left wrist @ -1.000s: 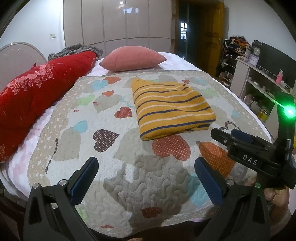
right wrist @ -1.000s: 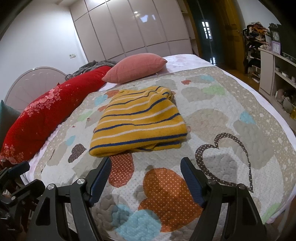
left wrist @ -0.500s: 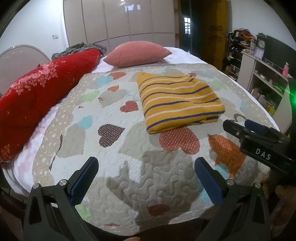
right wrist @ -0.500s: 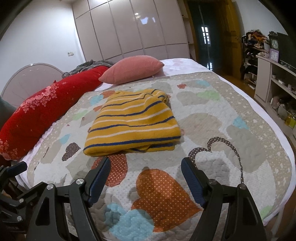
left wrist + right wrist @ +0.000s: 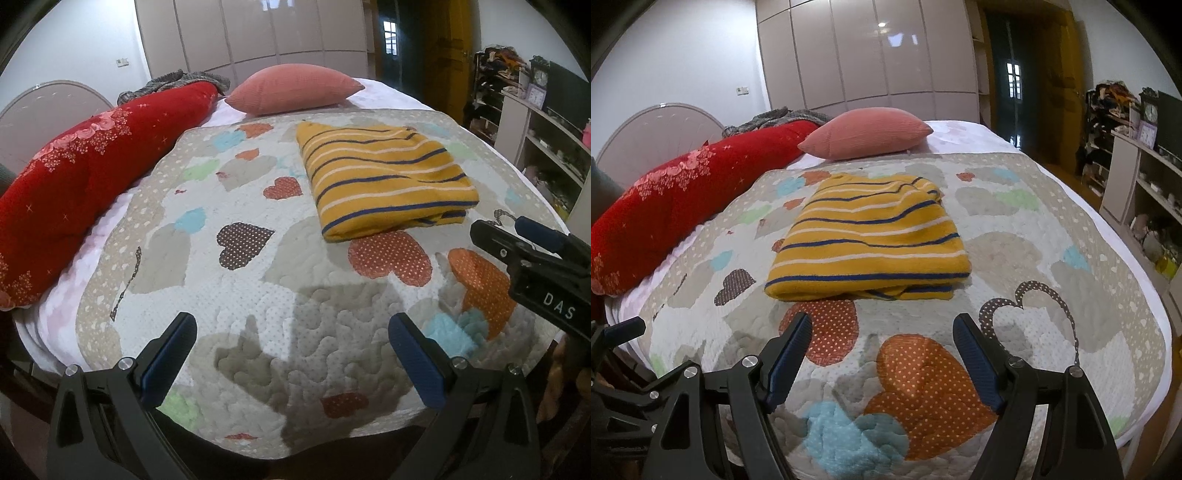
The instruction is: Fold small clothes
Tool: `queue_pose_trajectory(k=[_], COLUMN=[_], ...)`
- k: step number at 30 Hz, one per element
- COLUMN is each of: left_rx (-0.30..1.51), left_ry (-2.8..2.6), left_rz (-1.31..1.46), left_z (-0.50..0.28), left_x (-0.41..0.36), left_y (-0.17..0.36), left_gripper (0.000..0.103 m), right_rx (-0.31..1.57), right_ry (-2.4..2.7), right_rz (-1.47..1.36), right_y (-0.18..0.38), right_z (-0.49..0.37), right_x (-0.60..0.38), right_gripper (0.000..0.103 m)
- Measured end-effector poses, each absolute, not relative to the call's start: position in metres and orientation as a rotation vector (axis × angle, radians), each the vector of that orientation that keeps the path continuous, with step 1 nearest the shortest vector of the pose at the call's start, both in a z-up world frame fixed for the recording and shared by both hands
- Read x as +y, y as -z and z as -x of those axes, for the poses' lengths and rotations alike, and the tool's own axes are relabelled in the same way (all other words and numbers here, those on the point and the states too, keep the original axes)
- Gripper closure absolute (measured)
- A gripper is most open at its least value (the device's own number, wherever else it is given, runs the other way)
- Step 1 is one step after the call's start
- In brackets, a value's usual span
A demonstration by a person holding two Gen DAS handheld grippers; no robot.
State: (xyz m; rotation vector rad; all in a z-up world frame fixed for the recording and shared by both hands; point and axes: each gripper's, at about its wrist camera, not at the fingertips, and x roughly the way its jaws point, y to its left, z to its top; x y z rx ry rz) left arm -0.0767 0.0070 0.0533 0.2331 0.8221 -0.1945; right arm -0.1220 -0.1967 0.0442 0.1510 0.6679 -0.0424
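Note:
A yellow sweater with navy and white stripes point(image 5: 384, 177) lies folded into a neat rectangle on the heart-patterned quilt point(image 5: 236, 288); it also shows in the right wrist view point(image 5: 868, 240). My left gripper point(image 5: 291, 350) is open and empty, above the quilt's near edge, well short of the sweater. My right gripper point(image 5: 882, 350) is open and empty, just in front of the sweater's near fold. The right gripper's body shows at the right edge of the left wrist view point(image 5: 535, 266).
A long red bolster point(image 5: 85, 173) lies along the bed's left side, and a pink pillow point(image 5: 295, 88) at the far end. White shelves with clutter point(image 5: 1145, 184) stand to the right. Wardrobe doors point(image 5: 868, 51) line the back wall.
Both grippers have drawn back and risen a little from the sweater, so more of the quilt and bed shows. The sweater has not moved. Both stay open.

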Motion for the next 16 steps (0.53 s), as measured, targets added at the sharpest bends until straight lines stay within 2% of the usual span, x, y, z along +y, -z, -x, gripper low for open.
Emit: queue_pose_trajectory(k=[16], left_rx=[0.863], left_ry=[0.235], left_rz=[-0.221], left_z=[0.0680], left_x=[-0.0005], left_y=[-0.0434], left_gripper=[0.000], right_rx=[0.672], right_ry=[0.052], right_rz=[-0.149], right_y=[-0.0416], right_z=[0.1188], right_x=[-0.2007], right_gripper=[0.019])
